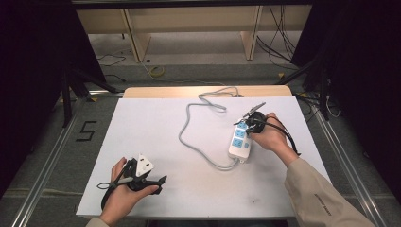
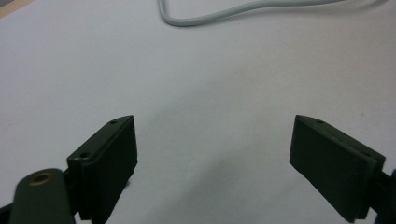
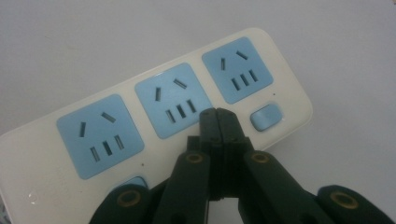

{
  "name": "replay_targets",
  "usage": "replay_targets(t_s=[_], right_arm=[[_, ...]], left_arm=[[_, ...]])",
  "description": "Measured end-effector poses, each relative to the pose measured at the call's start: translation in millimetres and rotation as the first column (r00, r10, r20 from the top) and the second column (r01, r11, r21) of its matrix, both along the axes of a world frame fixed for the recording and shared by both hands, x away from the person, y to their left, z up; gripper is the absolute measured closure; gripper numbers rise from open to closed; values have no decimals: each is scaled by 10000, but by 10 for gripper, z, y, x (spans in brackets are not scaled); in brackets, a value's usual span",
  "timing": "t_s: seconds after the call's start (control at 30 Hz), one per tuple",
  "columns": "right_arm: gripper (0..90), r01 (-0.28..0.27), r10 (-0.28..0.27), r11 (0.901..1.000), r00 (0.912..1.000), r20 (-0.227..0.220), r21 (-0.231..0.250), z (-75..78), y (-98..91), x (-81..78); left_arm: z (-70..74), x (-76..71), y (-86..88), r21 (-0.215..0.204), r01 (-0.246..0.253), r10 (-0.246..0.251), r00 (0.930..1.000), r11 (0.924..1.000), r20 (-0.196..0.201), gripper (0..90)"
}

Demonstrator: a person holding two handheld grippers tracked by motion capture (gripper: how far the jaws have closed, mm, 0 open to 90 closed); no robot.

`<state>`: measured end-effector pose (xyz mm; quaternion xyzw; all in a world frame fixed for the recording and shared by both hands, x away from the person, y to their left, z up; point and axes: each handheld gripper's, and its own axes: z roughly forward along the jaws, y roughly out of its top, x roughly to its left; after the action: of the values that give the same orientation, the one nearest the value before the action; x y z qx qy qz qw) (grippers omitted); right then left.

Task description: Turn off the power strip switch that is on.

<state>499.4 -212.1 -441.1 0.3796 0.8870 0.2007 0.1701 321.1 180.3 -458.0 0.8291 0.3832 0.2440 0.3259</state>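
Grey floor, loose cables and wooden shelving lie beyond a white table [image 1: 156, 137] in the high view. On the table's right half lies a white power strip [image 1: 239, 141] with its grey cord [image 1: 189, 137]; the right gripper [image 1: 253, 124] is above the strip's far end. Left gripper view — left gripper [image 2: 215, 158] jaws spread over bare white surface. Right gripper view — jaws pressed together, empty, over the strip's blue sockets [image 3: 172, 99].
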Motion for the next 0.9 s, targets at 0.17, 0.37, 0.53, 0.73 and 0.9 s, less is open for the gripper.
replay_targets(t_s=[0.17,0.37,0.53,0.73,0.9], right_arm=[[900,42,-42,10000,10000,-24,72,1,-7,1],[900,86,-85,9998,9999,-58,182,1,-19,5],[900,137,-136,9997,9999,-53,214,1,-19,5],[900,119,-116,9996,9999,-121,272,2,-29,9],[900,138,-134,9995,9998,-118,292,2,-29,10]], left_arm=[[2,0,1,8,4,-4,10000,10000,-17,147],[2,0,1,18,22,-22,10000,10000,-28,147],[1,1,-1,16,24,-24,10000,10000,-30,147],[1,1,0,25,25,-25,10000,10000,-37,147],[0,1,1,25,29,-29,10000,10000,-33,147]])
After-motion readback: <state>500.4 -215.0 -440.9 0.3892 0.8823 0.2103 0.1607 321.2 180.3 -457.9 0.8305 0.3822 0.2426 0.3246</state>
